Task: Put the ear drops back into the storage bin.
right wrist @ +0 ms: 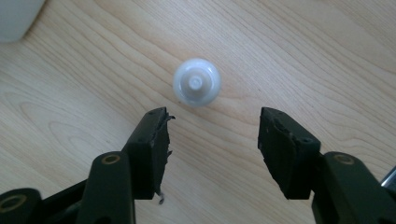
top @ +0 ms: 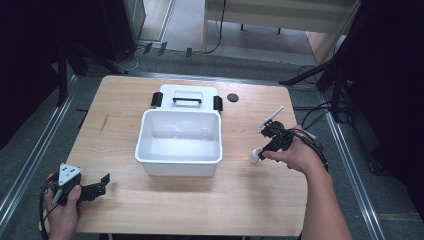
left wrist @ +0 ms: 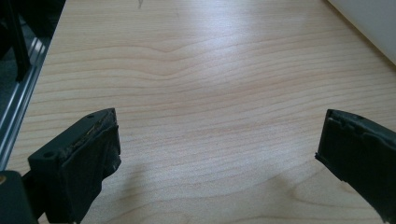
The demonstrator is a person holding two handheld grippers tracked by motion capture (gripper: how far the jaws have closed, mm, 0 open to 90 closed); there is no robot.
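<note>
Small white bottle (right wrist: 196, 82), rounded, cap up, upright on wooden table (top: 200, 205), right of white bin (top: 178, 142). Right gripper (right wrist: 212, 135) above it, jaws apart, nothing pinched. Left gripper (left wrist: 219, 140) wide open, empty.

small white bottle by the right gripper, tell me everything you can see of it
The small white bottle looks like smooth plastic, round seen from above, with a narrower cap or nozzle at its centre. It seems to stand upright on the wooden table, right of the white bin, just ahead of the right gripper, whose open jaws don't touch it.
</note>
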